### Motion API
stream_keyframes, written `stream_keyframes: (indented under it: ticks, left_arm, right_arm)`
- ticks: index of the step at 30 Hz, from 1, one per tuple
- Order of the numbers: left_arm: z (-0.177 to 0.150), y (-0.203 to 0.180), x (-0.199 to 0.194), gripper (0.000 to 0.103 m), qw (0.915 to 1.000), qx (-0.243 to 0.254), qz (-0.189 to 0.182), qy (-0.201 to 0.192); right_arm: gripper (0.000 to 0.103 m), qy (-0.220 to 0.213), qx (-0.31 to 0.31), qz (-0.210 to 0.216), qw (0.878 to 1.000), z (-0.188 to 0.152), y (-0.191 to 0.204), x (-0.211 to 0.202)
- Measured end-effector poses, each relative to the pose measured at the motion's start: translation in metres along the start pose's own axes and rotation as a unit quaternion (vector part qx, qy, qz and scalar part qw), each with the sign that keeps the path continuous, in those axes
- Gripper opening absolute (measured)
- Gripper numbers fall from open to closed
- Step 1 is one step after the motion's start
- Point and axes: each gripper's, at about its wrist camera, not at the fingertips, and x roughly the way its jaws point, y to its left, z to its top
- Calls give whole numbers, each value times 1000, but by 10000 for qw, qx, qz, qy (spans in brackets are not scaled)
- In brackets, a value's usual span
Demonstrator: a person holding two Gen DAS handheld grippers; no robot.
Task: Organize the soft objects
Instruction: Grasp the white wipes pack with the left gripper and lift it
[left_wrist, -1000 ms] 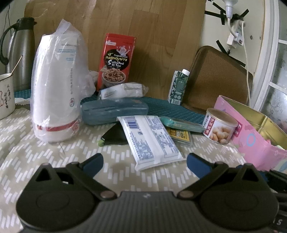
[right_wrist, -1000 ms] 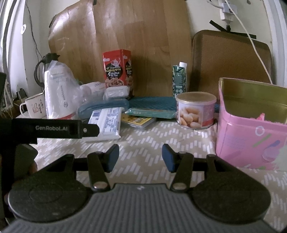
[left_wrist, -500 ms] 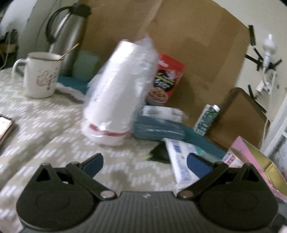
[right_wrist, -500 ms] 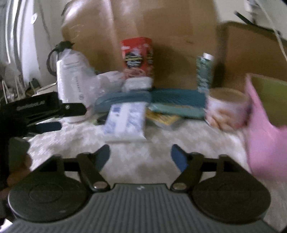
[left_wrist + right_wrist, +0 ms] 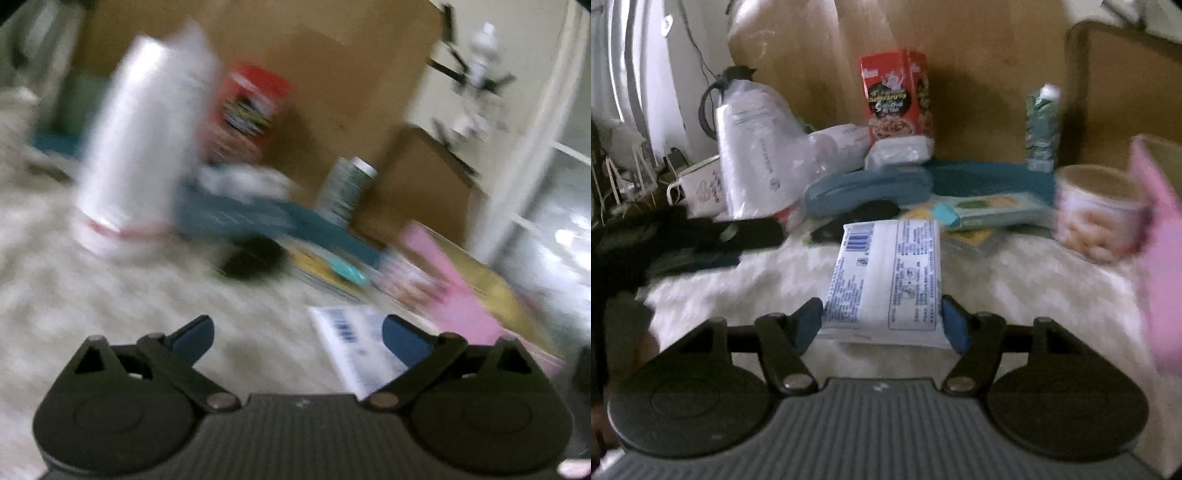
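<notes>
A white soft tissue pack (image 5: 886,269) with blue print lies lengthwise on the pale patterned cloth (image 5: 1015,288). Its near end sits between the blue pads of my right gripper (image 5: 882,325), whose jaws are closing; both pads touch the pack's long edges. In the blurred left wrist view the same pack (image 5: 351,343) shows low on the right, beside the right fingertip. My left gripper (image 5: 299,332) stands wide, its jaws closing slightly, with nothing between them. It also shows as a dark blur (image 5: 701,236) at the left of the right wrist view.
A pink tin box (image 5: 1160,251) stands at the right, a nut can (image 5: 1097,214) beside it. Behind the pack lie a blue case (image 5: 868,188), flat packets, a bagged white roll (image 5: 753,158), a red box (image 5: 897,99), a green carton (image 5: 1043,129) and a mug (image 5: 701,188).
My right gripper has moved up to the tissue pack, opened wider, then started closing around its near end. The left gripper has swung left and rolled, so its view is blurred.
</notes>
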Motion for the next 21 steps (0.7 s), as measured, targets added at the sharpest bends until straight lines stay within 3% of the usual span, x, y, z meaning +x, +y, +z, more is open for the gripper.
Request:
stream_keyframes:
  ticks: [2,6,7,8,9,10,15,21]
  left_arm:
    - [-6,-16,6,93,9987,134,-313,375]
    - [-19,-50,26,86,9911,521,-448,1139]
    - [-21,-57,29,83,9908,569,-446,1143]
    - [-23,-63,32,74,9896,644,-462,1203]
    - [-23,-69,37,52,9872,696,-542,1330]
    - [-24,-74,40,47,9851,678,-683,1423]
    - [-8,-120,38,48,9829,1174,-884,1107]
    - [19,-200,71,49,9692,1945,-1294,781]
  right_arm:
    - [71,-91,81,-18,9999,-14,-2,-21]
    - [71,-333,689,67,9970,-38,-18,-49]
    - [71,-389,761,96,9963,-41,-20,-53]
    - [71,-451,791,124,9958,-43,-21,-56]
    - [71,-521,779,153,9955,-44,-20,-58]
    - [70,-583,740,163,9954,-45,-19,-59]
    - [70,-1100,487,-200,9925,-40,-22,-77]
    - [70,-1970,497,-1028,9737,-17,-59,-111]
